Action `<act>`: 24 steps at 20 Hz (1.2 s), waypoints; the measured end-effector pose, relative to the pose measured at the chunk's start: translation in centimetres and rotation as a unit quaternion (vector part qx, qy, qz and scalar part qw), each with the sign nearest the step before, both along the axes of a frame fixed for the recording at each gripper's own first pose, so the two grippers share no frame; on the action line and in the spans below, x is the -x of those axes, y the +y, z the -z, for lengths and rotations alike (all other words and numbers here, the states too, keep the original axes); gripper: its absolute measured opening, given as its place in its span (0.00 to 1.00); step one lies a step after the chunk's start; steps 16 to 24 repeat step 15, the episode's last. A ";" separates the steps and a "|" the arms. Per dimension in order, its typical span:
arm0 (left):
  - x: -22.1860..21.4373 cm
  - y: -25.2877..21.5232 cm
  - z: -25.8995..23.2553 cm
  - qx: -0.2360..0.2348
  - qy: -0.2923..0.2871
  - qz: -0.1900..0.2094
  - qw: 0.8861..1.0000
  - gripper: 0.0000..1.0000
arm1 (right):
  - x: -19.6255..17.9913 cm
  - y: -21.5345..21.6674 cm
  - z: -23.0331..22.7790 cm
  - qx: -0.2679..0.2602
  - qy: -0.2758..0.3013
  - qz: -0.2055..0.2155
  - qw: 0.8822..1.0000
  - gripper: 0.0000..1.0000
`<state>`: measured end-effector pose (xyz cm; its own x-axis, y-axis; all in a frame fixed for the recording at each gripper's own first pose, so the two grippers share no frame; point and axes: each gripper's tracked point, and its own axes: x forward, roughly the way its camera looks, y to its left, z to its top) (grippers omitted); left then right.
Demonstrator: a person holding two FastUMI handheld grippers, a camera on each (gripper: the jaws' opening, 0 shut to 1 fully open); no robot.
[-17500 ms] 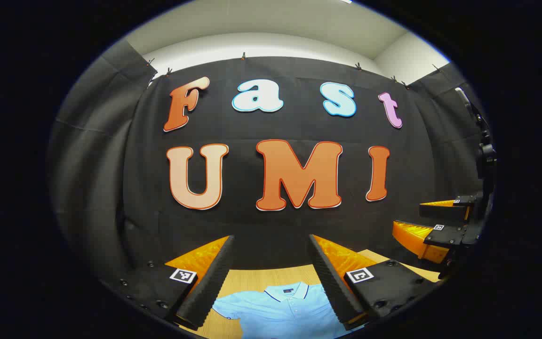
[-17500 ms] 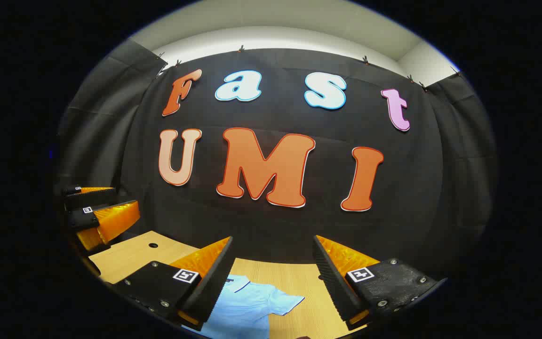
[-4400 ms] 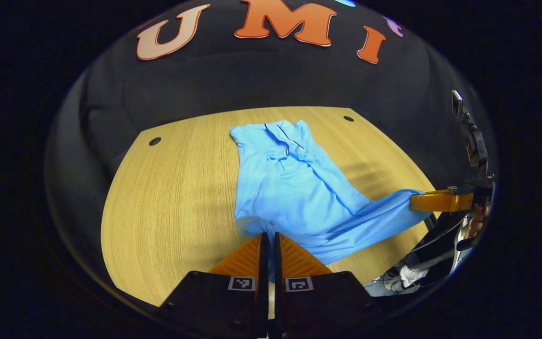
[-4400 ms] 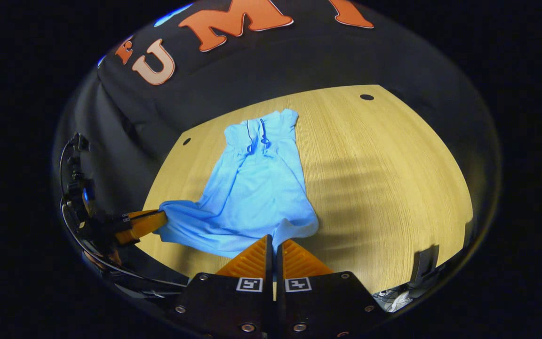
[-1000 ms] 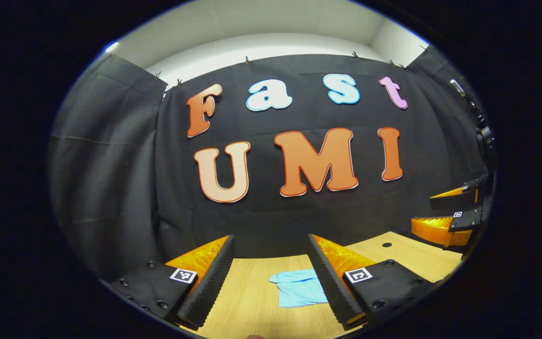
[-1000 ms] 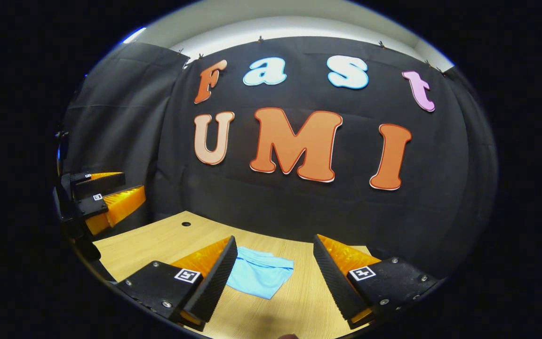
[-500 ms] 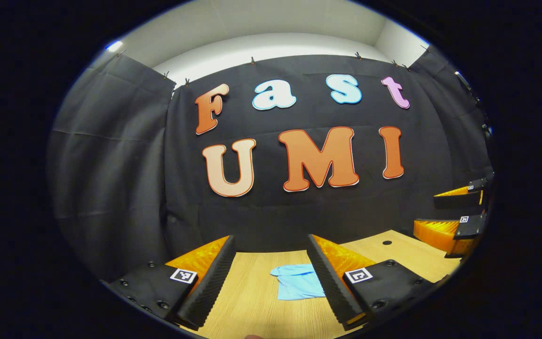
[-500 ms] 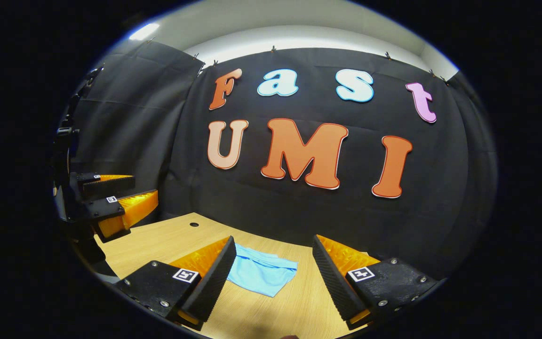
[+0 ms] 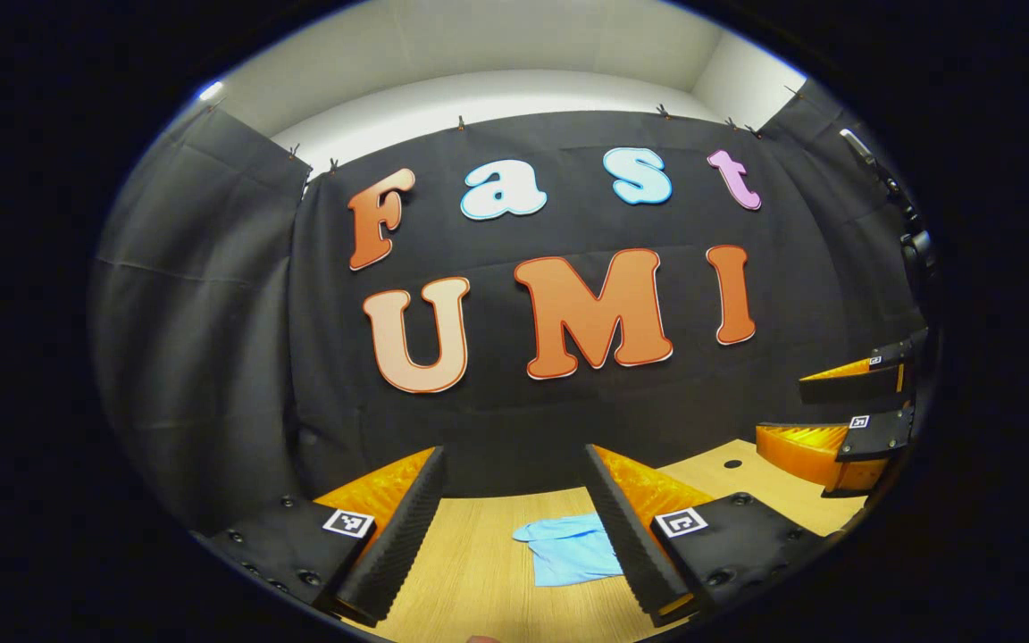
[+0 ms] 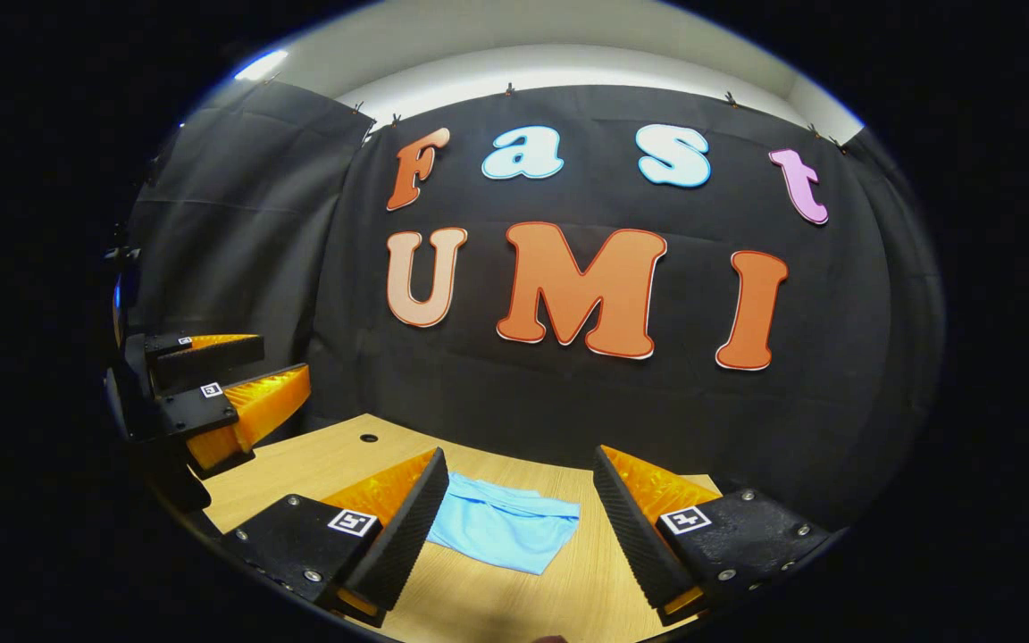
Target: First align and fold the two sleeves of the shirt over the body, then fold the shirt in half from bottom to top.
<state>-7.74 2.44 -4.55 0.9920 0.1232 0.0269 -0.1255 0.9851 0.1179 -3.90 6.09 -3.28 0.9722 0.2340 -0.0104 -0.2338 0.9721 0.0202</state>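
One shirt point(image 10: 504, 531), pale blue, lies folded into a compact flat rectangle on the bench point(image 10: 300, 469), layered edge visible. Left tongs point(image 9: 510, 527) and right tongs point(image 10: 514, 527) both spread wide, raised above it, holding nothing.

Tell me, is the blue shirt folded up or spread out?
Folded. The shirt lies on the table as a small neat bundle, with no sleeves sticking out, and neither open gripper touches it.

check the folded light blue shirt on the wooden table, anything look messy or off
Nothing stands out. The light blue shirt lies as a compact folded bundle on the wooden table, and both grippers are open and clear of it.
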 end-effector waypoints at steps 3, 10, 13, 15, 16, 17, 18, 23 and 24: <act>-2.0 1.4 0.2 0.008 -0.008 0.008 1.000 0.98 | -1.2 0.7 -0.9 -0.002 -0.009 0.011 1.000 0.99; -5.9 3.1 0.6 0.008 -0.015 0.057 0.998 0.98 | -3.3 1.4 -1.2 -0.012 0.001 0.058 0.998 0.99; -6.9 3.8 1.1 0.004 -0.018 0.073 0.997 0.98 | -3.8 1.3 -1.1 -0.008 0.008 0.081 0.997 0.99; -7.4 4.0 1.3 0.006 -0.020 0.085 0.996 0.98 | -3.8 1.1 -1.0 -0.002 0.012 0.097 0.995 0.99; -7.4 4.0 1.3 0.006 -0.020 0.085 0.996 0.98 | -3.8 1.1 -1.0 -0.002 0.012 0.097 0.995 0.99; -7.4 4.0 1.3 0.006 -0.020 0.085 0.996 0.98 | -3.8 1.1 -1.0 -0.002 0.012 0.097 0.995 0.99; -7.4 4.0 1.3 0.006 -0.020 0.085 0.996 0.98 | -3.8 1.1 -1.0 -0.002 0.012 0.097 0.995 0.99; -7.4 4.0 1.3 0.006 -0.020 0.085 0.996 0.98 | -3.8 1.1 -1.0 -0.002 0.012 0.097 0.995 0.99; -7.4 4.0 1.3 0.006 -0.020 0.085 0.996 0.98 | -3.8 1.1 -1.0 -0.002 0.012 0.097 0.995 0.99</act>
